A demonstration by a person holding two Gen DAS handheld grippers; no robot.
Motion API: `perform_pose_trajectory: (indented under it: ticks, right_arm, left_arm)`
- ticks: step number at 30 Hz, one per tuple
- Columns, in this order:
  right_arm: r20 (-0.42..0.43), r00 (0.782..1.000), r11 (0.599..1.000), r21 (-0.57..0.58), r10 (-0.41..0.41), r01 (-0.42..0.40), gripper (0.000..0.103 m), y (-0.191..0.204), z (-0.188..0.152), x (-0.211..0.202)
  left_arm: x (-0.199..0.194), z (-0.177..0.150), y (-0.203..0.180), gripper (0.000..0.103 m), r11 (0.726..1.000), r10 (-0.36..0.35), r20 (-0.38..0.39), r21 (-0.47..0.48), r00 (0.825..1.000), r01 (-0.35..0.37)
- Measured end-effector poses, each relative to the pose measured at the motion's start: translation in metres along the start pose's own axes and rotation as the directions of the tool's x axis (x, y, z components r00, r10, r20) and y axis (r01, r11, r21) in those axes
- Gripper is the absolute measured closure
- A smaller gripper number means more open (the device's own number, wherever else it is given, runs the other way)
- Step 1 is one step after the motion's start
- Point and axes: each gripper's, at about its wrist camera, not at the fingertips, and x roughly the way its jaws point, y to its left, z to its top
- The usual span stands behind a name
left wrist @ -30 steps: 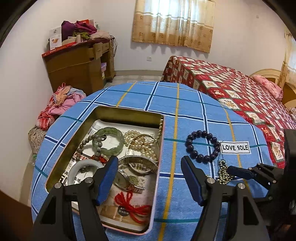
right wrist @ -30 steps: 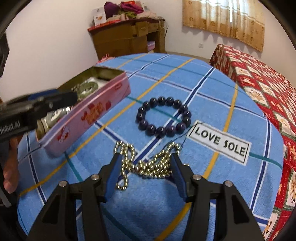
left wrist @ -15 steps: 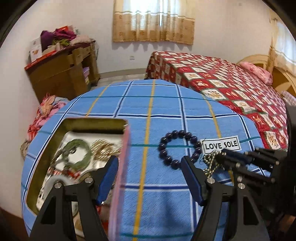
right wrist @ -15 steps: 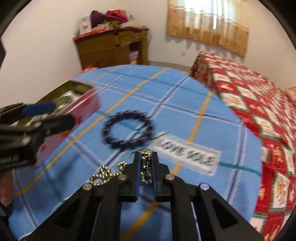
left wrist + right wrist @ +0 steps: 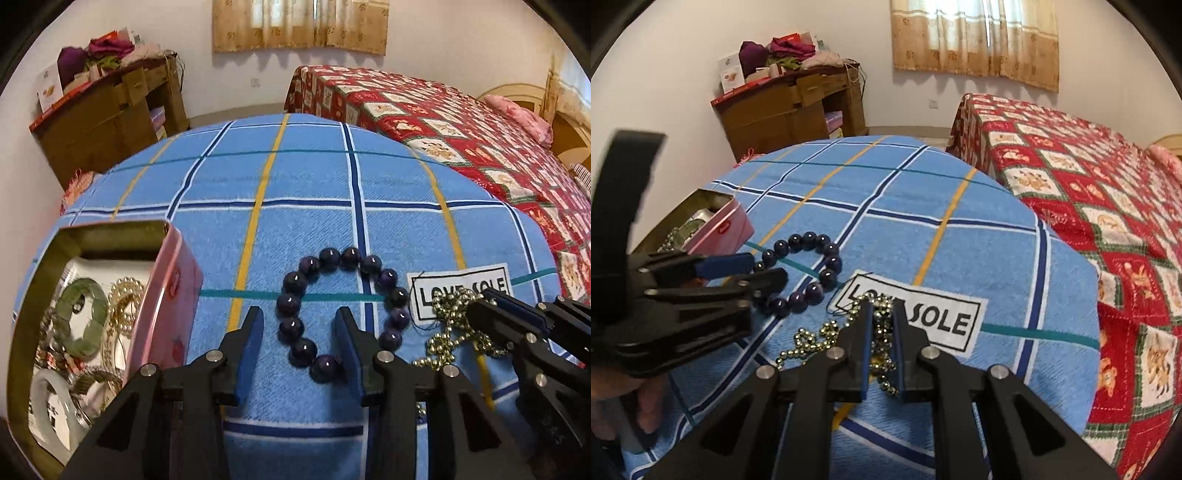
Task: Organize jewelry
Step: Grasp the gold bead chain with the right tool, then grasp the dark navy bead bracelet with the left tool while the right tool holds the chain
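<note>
A dark purple bead bracelet point(image 5: 343, 306) lies on the blue checked cloth point(image 5: 295, 184). My left gripper point(image 5: 300, 323) is open, its fingers on either side of the bracelet's near left beads. My right gripper point(image 5: 881, 314) is shut on a gold bead chain point(image 5: 812, 341) by the LOVE SOLE label point(image 5: 923, 317); the chain trails left on the cloth. The chain also shows in the left wrist view point(image 5: 448, 325), as does the right gripper point(image 5: 480, 306). The bracelet shows in the right wrist view point(image 5: 809, 273). An open pink tin point(image 5: 166, 306) at left holds several bracelets and watches.
A bed with a red patterned cover point(image 5: 461, 122) stands to the right. A wooden cabinet point(image 5: 107, 118) piled with clothes stands at the back left. The cloth surface drops away past its far edge. The tin also shows in the right wrist view point(image 5: 720, 225).
My left gripper moved right from over the tin to the purple bracelet and narrowed. My right gripper closed on the gold chain and lifted part of it.
</note>
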Motion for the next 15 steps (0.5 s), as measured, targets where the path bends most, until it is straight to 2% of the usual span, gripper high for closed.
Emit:
perform_pose_trajectory:
  ticks: [5,7,10,11,15]
  right_arm:
    - [-0.008,1.0,1.0,-0.003,0.02,-0.02,0.091,0.002,-0.001,0.001]
    - [-0.008,1.0,1.0,-0.001,0.023,-0.023,0.091,0.001,-0.002,0.001]
    - [-0.009,1.0,1.0,0.001,0.03,-0.03,0.091,0.0,-0.002,0.001]
    - [-0.01,0.999,1.0,0.001,0.031,-0.031,0.091,0.0,-0.002,0.001]
    - [-0.01,0.999,0.999,0.002,0.035,-0.035,0.091,0.001,-0.002,0.001]
  left_arm:
    - [-0.006,-0.003,0.001,0.061,1.0,-0.018,0.024,-0.013,1.0,0.018]
    - [-0.011,-0.008,0.007,0.064,0.997,-0.067,0.043,-0.034,0.997,0.068]
    - [-0.013,-0.013,0.017,0.066,0.996,-0.053,0.059,-0.072,0.997,0.057]
    - [-0.013,-0.013,0.022,0.066,0.993,-0.072,0.065,-0.094,0.995,0.078]
    - [-0.013,-0.013,0.02,0.066,0.993,-0.085,0.061,-0.075,0.995,0.089]
